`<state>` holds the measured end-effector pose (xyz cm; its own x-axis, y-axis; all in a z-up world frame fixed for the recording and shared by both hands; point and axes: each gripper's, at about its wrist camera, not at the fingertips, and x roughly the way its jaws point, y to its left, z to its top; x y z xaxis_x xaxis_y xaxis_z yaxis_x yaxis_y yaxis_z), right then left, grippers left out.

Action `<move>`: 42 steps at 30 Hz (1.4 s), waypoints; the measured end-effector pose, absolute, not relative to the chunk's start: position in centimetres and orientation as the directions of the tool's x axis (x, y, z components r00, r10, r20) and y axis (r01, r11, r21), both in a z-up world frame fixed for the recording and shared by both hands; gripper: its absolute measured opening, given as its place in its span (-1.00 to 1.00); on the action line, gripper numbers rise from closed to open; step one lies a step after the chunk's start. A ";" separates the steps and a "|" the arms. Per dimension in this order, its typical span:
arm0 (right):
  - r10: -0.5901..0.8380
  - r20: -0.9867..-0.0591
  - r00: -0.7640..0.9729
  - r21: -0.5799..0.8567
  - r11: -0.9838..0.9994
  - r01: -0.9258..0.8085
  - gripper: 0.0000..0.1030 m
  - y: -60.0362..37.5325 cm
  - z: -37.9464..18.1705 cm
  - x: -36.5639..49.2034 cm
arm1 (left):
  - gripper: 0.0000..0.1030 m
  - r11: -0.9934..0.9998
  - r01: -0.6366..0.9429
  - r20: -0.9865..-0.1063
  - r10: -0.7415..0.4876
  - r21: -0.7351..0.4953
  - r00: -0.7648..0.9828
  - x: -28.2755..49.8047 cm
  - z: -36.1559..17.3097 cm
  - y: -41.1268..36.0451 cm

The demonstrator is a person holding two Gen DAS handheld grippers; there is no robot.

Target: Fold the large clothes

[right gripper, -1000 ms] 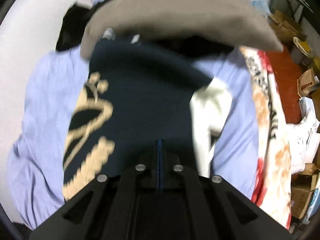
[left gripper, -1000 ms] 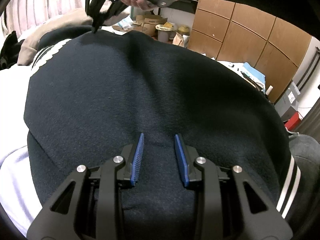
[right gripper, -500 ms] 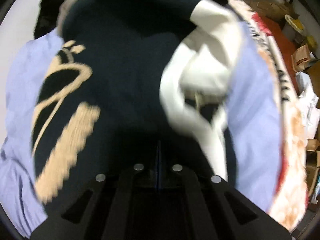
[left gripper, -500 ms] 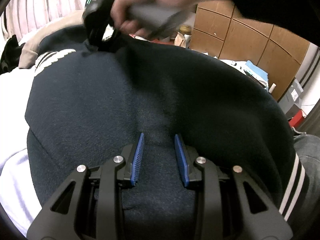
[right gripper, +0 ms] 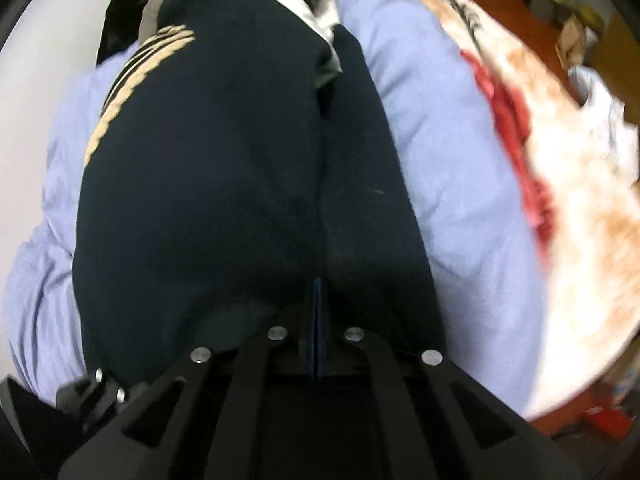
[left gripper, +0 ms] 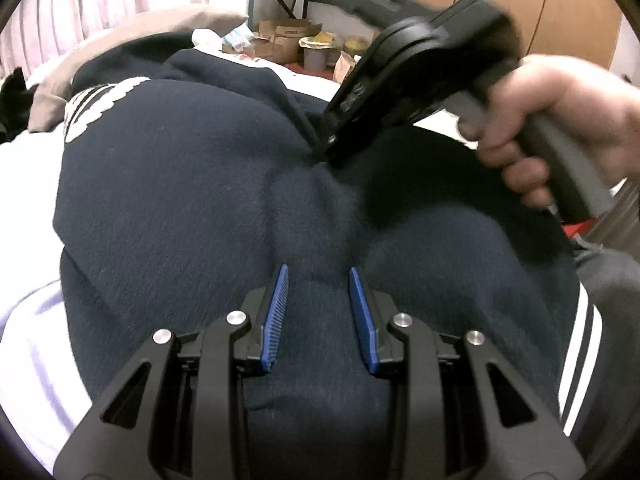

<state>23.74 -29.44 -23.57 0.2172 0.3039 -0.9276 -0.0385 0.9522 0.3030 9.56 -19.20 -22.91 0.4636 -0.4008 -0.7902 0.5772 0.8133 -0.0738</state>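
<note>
My right gripper [left gripper: 320,156] has its jaws pinched tight on a ridge of the navy sweater [left gripper: 192,168]; my left gripper [left gripper: 318,280] rests on it, jaws apart, fabric between them. The sweater lies spread over the pale blue bedsheet [right gripper: 440,128].

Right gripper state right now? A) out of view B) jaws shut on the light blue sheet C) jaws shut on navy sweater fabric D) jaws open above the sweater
C: in the right wrist view the right gripper has its blue pads pressed together with the navy sweater bunched at the tips, and the left wrist view shows fabric puckering where it pinches.
</note>
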 end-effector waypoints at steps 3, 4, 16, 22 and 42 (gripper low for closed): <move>0.297 -0.924 0.241 0.290 0.955 -0.065 -1.00 -28.6 -24.2 24.1 | -0.38 0.813 0.582 -0.791 -0.372 -0.026 0.485 8.8 -23.1 -18.9; 0.293 -0.923 0.249 0.284 0.956 -0.072 -1.00 -28.5 -24.0 24.0 | -0.38 0.812 0.584 -0.792 -0.370 -0.021 0.486 8.7 -23.1 -18.9; 0.505 -0.744 0.437 0.551 0.834 -0.026 -0.55 -33.8 -19.4 0.2 | -0.37 0.855 0.519 -0.837 -0.297 -0.019 0.459 1.3 -21.5 -17.3; 0.563 -0.765 0.315 0.587 0.809 -0.021 -0.81 -34.1 -26.1 0.5 | -0.38 0.860 0.510 -0.912 -0.198 0.014 0.359 1.8 -25.0 -17.6; 0.602 -0.720 0.346 0.662 0.745 0.080 0.47 -39.0 -25.7 -0.9 | 0.44 0.921 0.276 -0.805 -0.377 -0.275 0.458 -2.7 -22.1 -10.9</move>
<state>-0.91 -38.97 -25.74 0.3461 0.6019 -0.7197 0.0803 0.7453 0.6619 -2.66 -10.90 -22.13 0.4583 -0.3774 -0.8047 0.2755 0.9211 -0.2751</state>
